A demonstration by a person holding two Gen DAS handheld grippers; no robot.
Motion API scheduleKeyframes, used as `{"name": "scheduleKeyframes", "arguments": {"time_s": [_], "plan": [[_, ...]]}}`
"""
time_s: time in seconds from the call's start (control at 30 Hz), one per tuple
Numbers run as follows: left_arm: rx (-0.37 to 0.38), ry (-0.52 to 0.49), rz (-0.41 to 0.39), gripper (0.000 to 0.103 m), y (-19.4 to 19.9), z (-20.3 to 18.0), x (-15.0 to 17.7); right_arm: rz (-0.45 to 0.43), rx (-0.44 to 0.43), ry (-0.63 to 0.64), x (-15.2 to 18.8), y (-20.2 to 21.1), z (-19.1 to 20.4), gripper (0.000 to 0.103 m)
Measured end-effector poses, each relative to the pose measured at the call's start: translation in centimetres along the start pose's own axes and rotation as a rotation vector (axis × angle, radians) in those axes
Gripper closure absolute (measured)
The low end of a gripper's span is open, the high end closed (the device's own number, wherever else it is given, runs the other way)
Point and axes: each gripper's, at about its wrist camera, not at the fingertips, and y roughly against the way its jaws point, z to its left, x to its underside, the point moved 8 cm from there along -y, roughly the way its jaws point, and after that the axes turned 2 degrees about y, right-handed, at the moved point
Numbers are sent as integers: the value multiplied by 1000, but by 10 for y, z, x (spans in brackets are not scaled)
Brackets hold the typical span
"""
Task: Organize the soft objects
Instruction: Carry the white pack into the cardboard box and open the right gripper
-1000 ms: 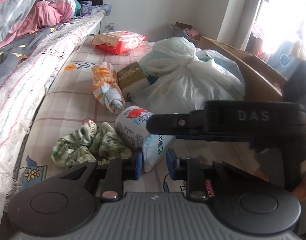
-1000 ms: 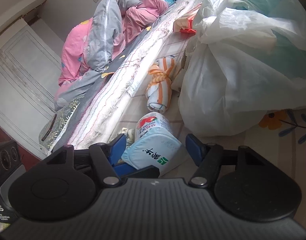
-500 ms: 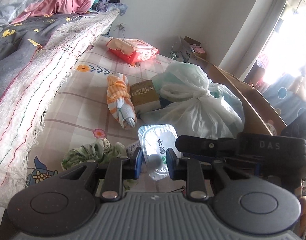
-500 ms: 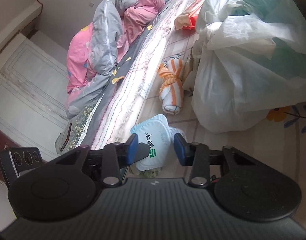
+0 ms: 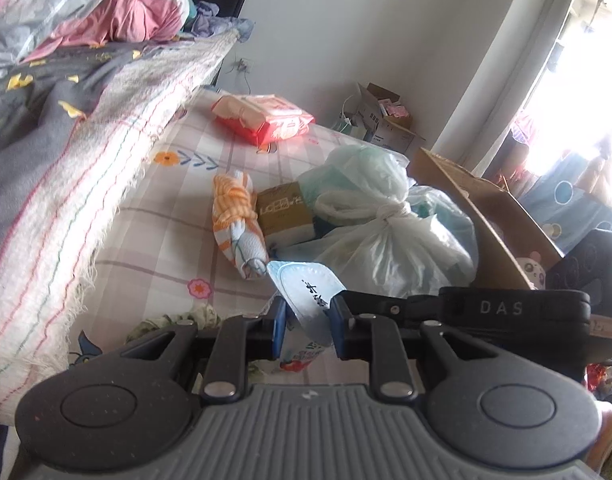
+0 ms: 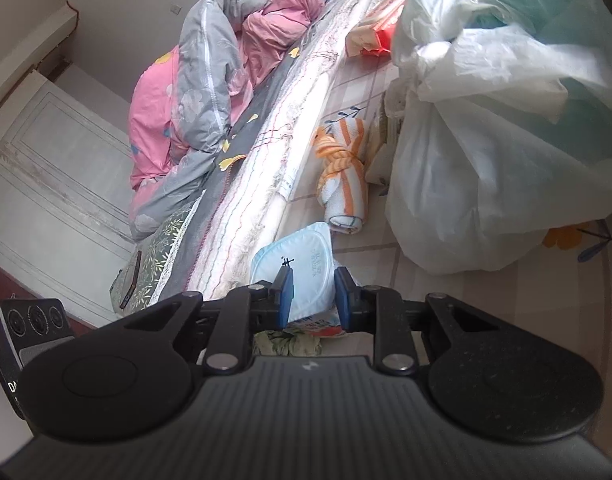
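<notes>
I have both claws on the soft tissue pack (image 5: 310, 292), lifted just above the bedsheet (image 5: 165, 216): left gripper (image 5: 306, 330) pinching it, right gripper (image 6: 312, 294) just closed on it. It looks light, squashy, slippery; I'd grip the sealed end.

L wrist cam low over bed, facing window; R wrist cam facing headboard, probably; both share knotted towel (image 5: 237, 220).

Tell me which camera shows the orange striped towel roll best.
Left wrist view: the orange striped towel roll lies whole and unobstructed on the checked sheet. The right wrist view shows it too, smaller, beside the white plastic bag.
</notes>
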Motion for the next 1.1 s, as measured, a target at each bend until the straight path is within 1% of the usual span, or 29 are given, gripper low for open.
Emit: {"name": "scheduleKeyframes", "arguments": {"time_s": [0.07, 0.17, 0.33, 0.43, 0.5, 0.63, 0.73, 0.83, 0.93, 1.0, 1.1], "plan": [[0, -23, -21, 80, 10, -8, -6, -2, -16, 5, -2, 8, 7, 80], [7, -59, -55, 80, 24, -24, -16, -29, -46, 26, -11, 26, 20, 80], [31, -121, -102, 80, 42, -63, -36, -77, -78, 54, -30, 66, 34, 80], [74, -165, -126, 80, 47, -97, -47, -119, -83, 73, -46, 100, 38, 80], [117, -201, -138, 79, 46, -126, -53, -154, -76, 85, -57, 128, 36, 80], [214, -258, -132, 79, 33, -183, -61, -240, -19, 124, -78, 192, 24, 80], [284, -282, -83, 79, 13, -222, -57, -279, 49, 130, -90, 234, 3, 79], [330, -304, -9, 79, -14, -254, -43, -273, 110, 91, -93, 267, -29, 79], [351, -301, 85, 78, -41, -270, -25, -227, 156, 27, -87, 287, -65, 78], [354, -281, 156, 78, -58, -270, -11, -177, 173, -23, -80, 290, -89, 78], [342, -259, 240, 79, -80, -264, 6, -102, 174, -97, -68, 286, -121, 78]]}}
